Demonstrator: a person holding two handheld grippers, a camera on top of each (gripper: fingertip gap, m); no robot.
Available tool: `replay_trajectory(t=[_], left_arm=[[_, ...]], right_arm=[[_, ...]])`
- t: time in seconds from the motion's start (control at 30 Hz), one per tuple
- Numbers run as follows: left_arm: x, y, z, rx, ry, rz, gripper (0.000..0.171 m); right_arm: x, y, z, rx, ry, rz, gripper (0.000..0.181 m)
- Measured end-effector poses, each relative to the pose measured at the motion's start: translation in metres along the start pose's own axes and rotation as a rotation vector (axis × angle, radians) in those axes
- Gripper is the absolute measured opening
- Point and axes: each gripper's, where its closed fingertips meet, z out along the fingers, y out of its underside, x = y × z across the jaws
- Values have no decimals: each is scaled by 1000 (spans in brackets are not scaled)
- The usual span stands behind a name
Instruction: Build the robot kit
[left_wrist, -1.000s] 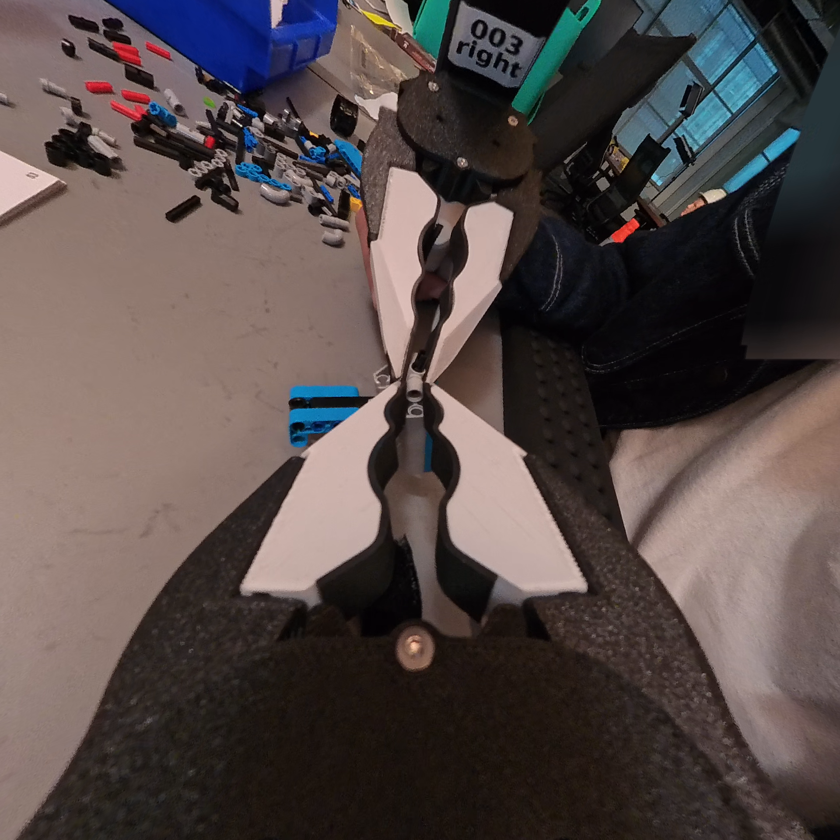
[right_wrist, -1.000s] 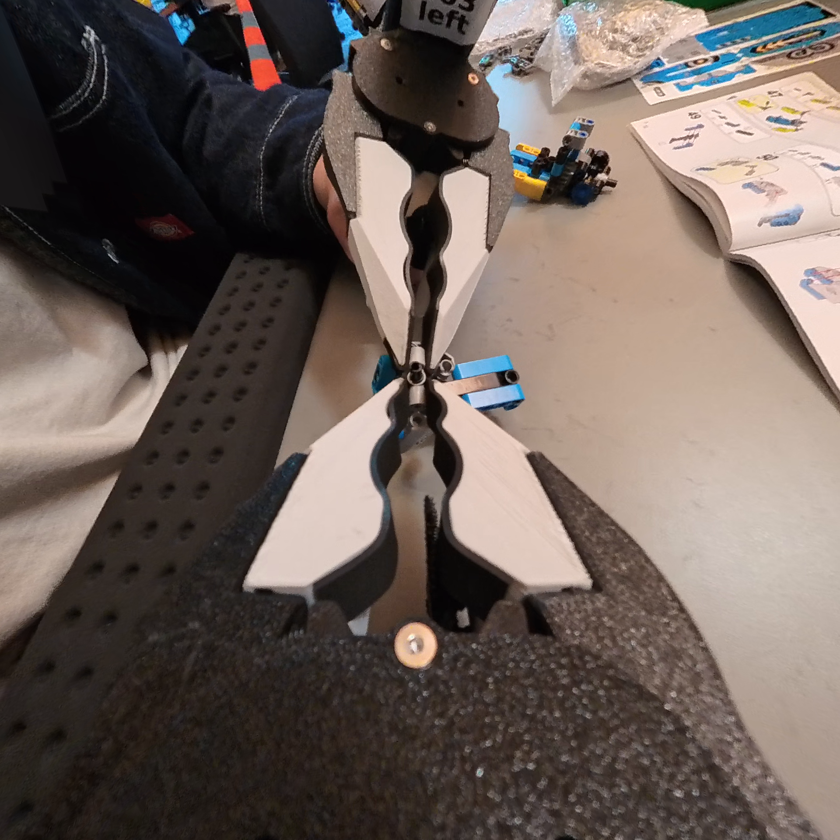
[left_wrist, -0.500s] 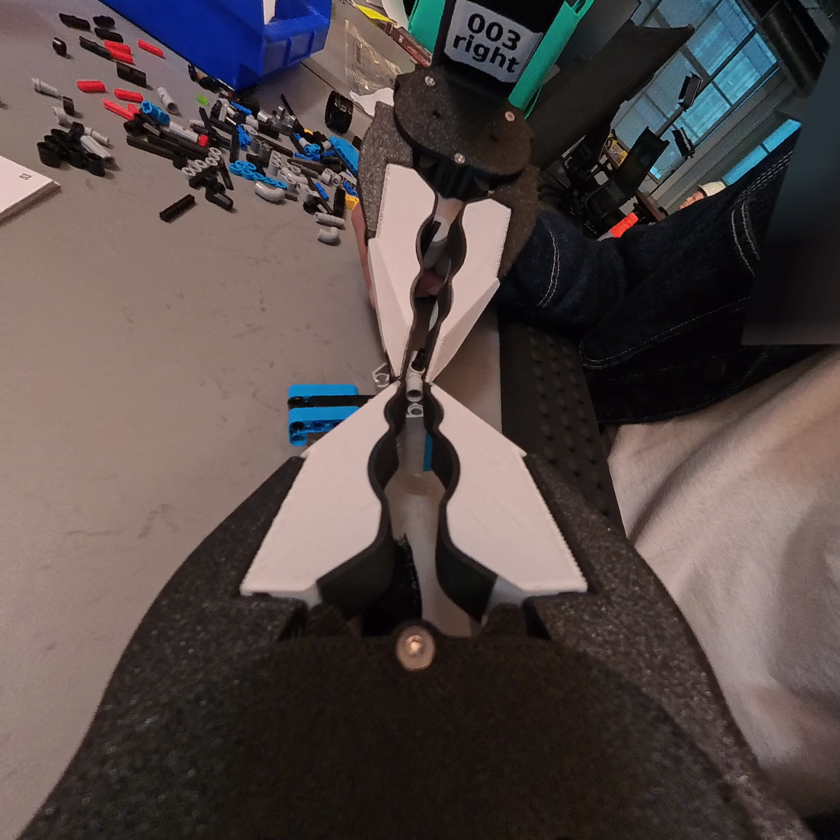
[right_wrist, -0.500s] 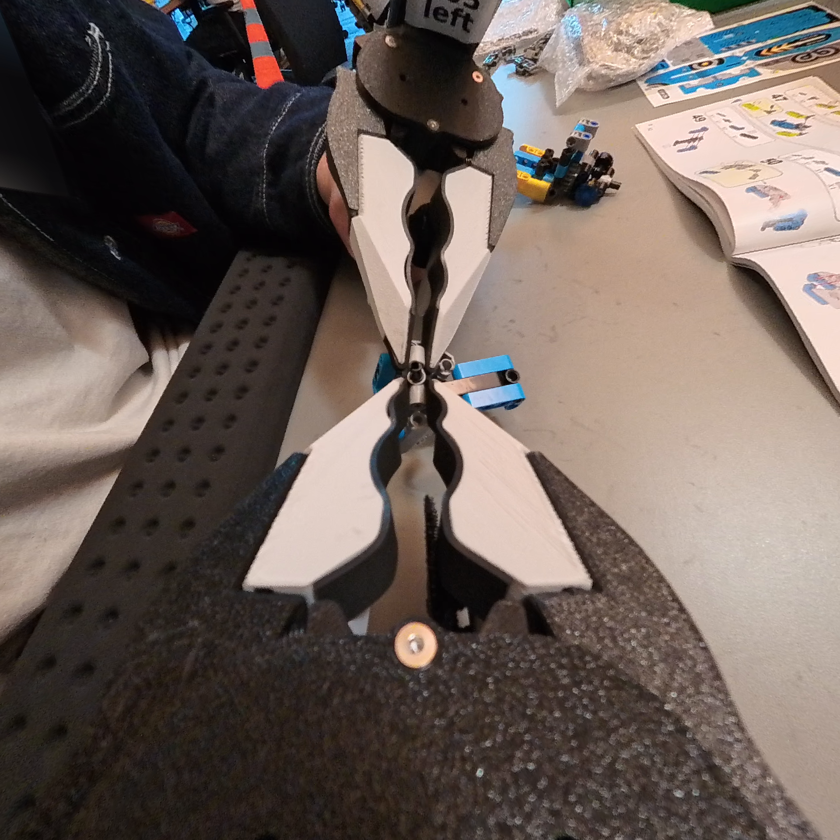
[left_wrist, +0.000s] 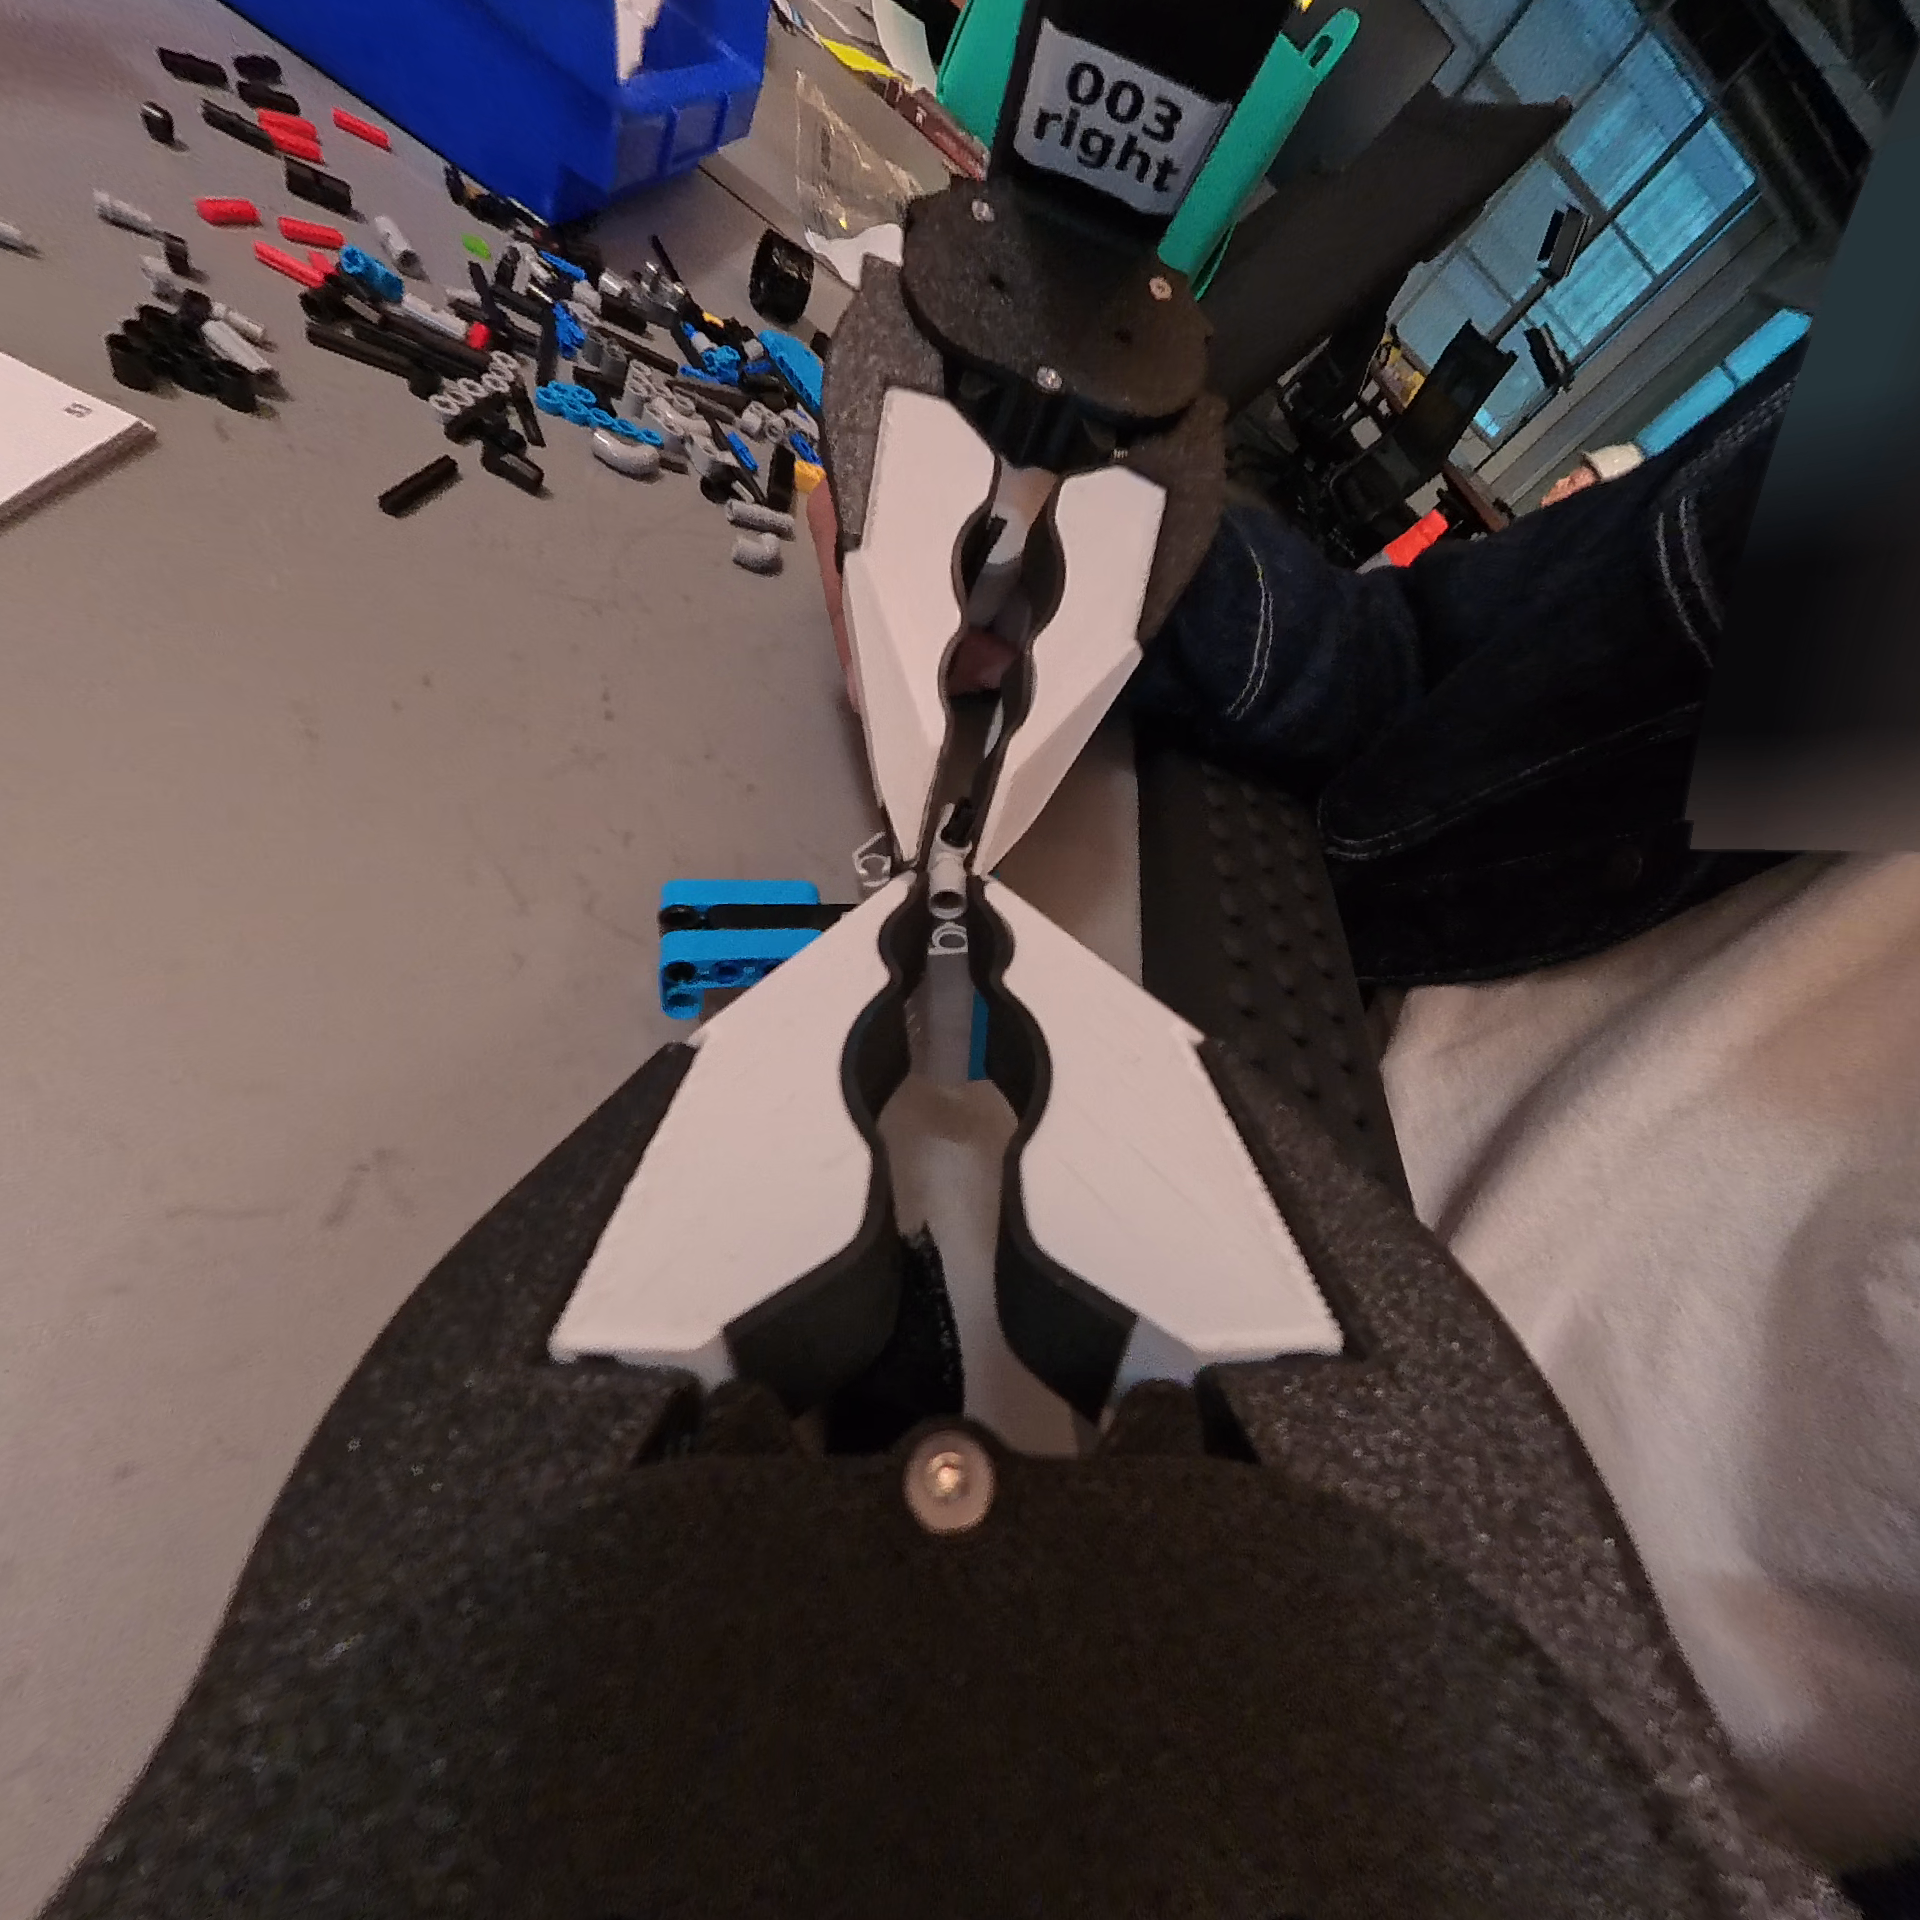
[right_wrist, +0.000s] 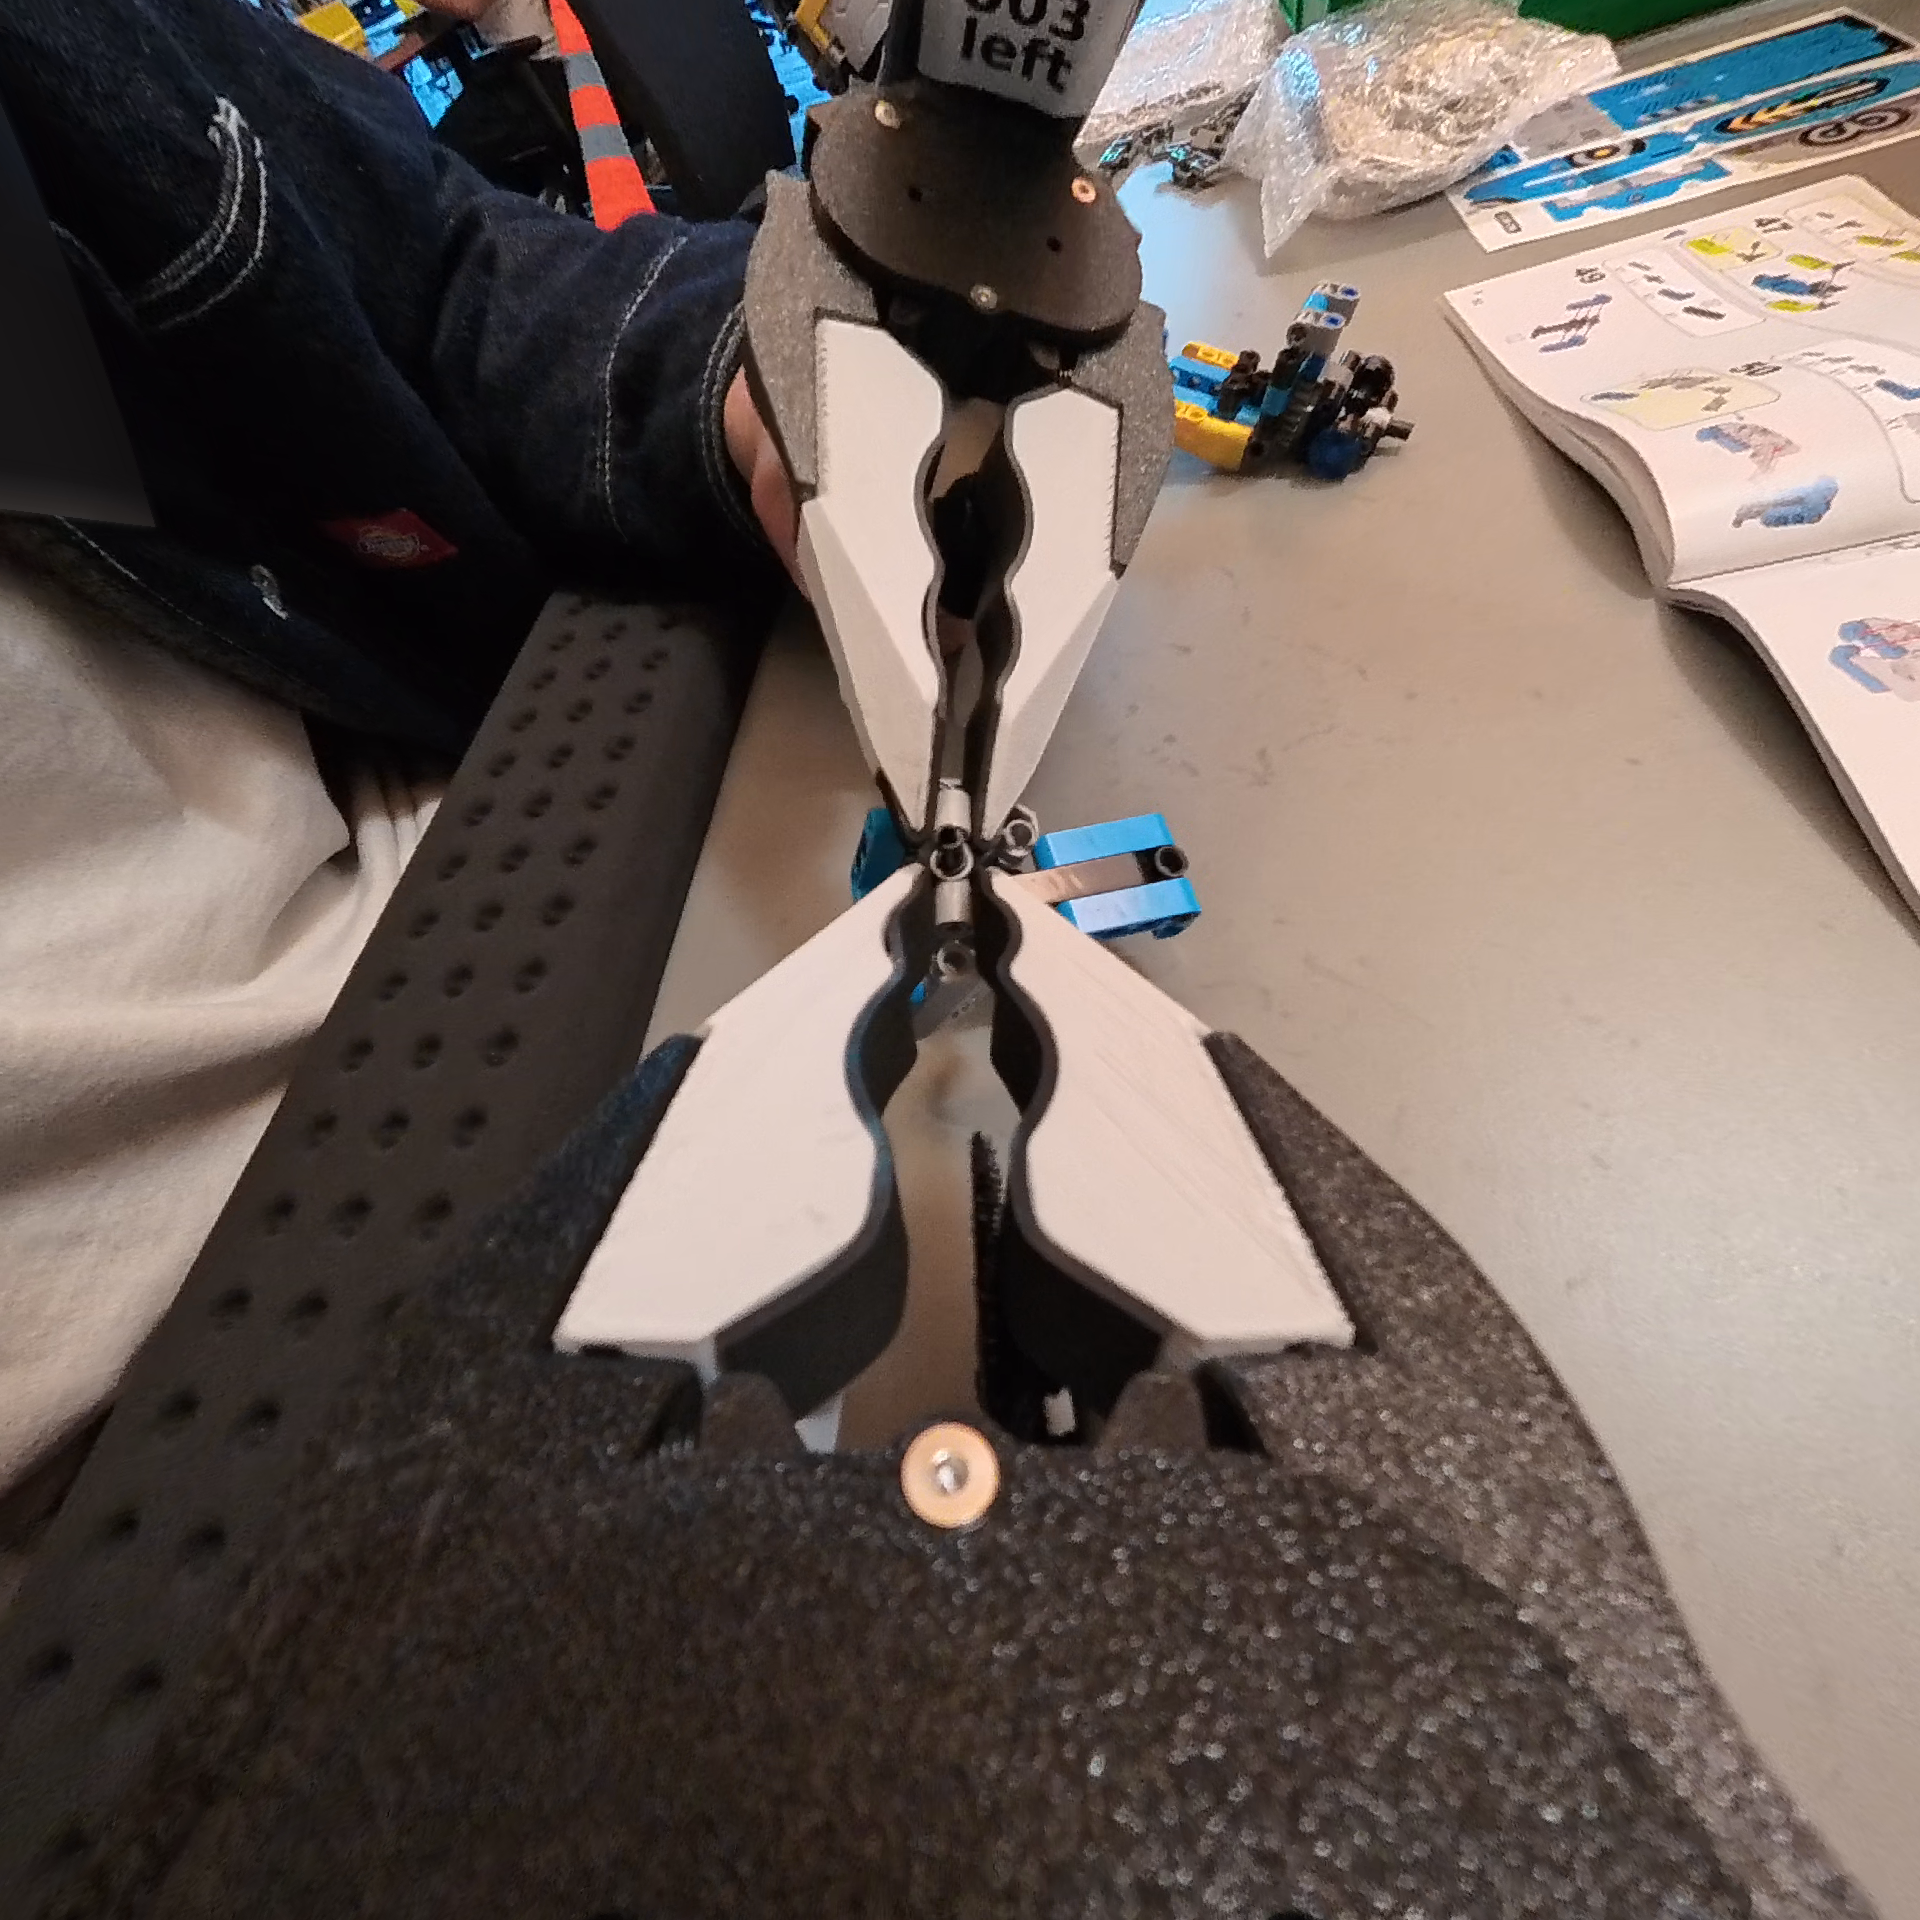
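Left gripper (left_wrist: 940, 902) and right gripper (right_wrist: 951, 902) fingers are pinching a small grey connector (right_wrist: 950, 868) tip-to-tip, narrowly closed; grip unchanged since earlier.

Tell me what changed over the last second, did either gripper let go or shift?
Nothing visibly changed. The left gripper and right gripper stay tip to tip, both still shut on the small grey piece between them. The blue part still lies on the table just behind the tips, and the loose pieces and booklet have not moved.
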Motion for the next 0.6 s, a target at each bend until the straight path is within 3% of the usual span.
replay_trajectory(t=[0.13, 0.23, 0.33, 0.47, 0.6], left_arm=[[-7, -24, -11, 160, 86, -190, 6], [-11, -41, -24, 282, 166, -310, 6], [-7, -45, -26, 310, 207, -334, 6], [-3, -48, -28, 330, 294, -426, 6], [-1, -50, -28, 344, 349, -484, 6]], right_arm=[[13, -24, -14, 163, 67, -4, 15], [17, -40, -31, 287, 45, 52, 50], [12, -31, -18, 212, 63, -26, 72], [11, -29, -7, 160, 261, -289, 52], [10, -32, -10, 174, 274, -309, 42]])
